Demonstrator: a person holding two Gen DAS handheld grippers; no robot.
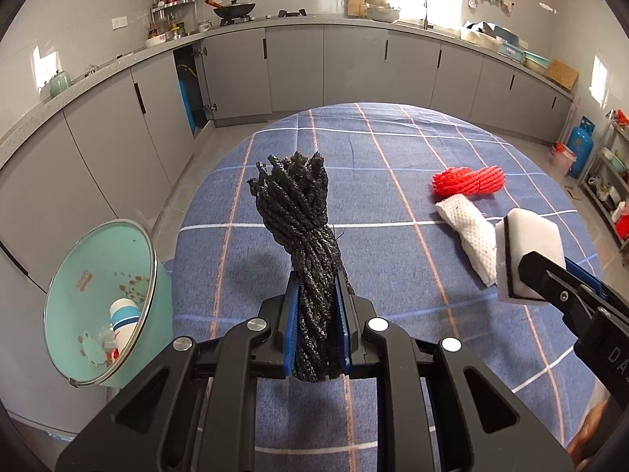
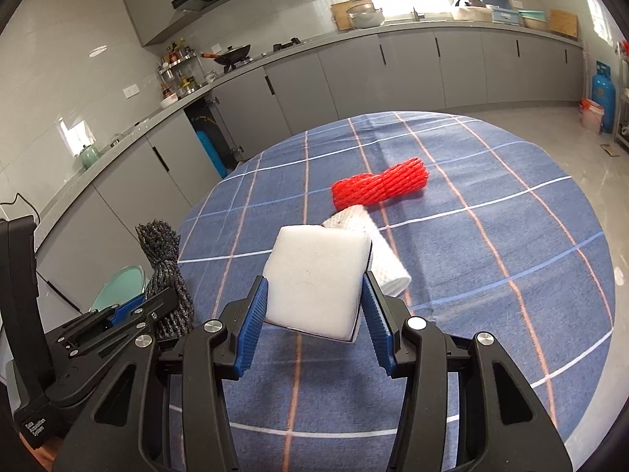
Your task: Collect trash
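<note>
My left gripper (image 1: 316, 314) is shut on a black foam net (image 1: 298, 212) and holds it upright above the table's near left edge. It also shows in the right wrist view (image 2: 165, 263). My right gripper (image 2: 314, 310) is shut on a white foam block (image 2: 316, 279), held above the blue checked tablecloth (image 2: 471, 275). The block also shows in the left wrist view (image 1: 526, 253). A red foam net (image 1: 469, 181) (image 2: 379, 188) and a white foam net (image 1: 469, 232) (image 2: 387, 263) lie on the cloth. A teal bin (image 1: 98, 295) with trash inside stands left of the table.
Grey kitchen cabinets (image 1: 295, 67) and a counter run along the far walls. A blue gas cylinder (image 1: 582, 149) and a shelf rack (image 1: 613, 181) stand at the right. One cabinet door (image 1: 188, 86) is open.
</note>
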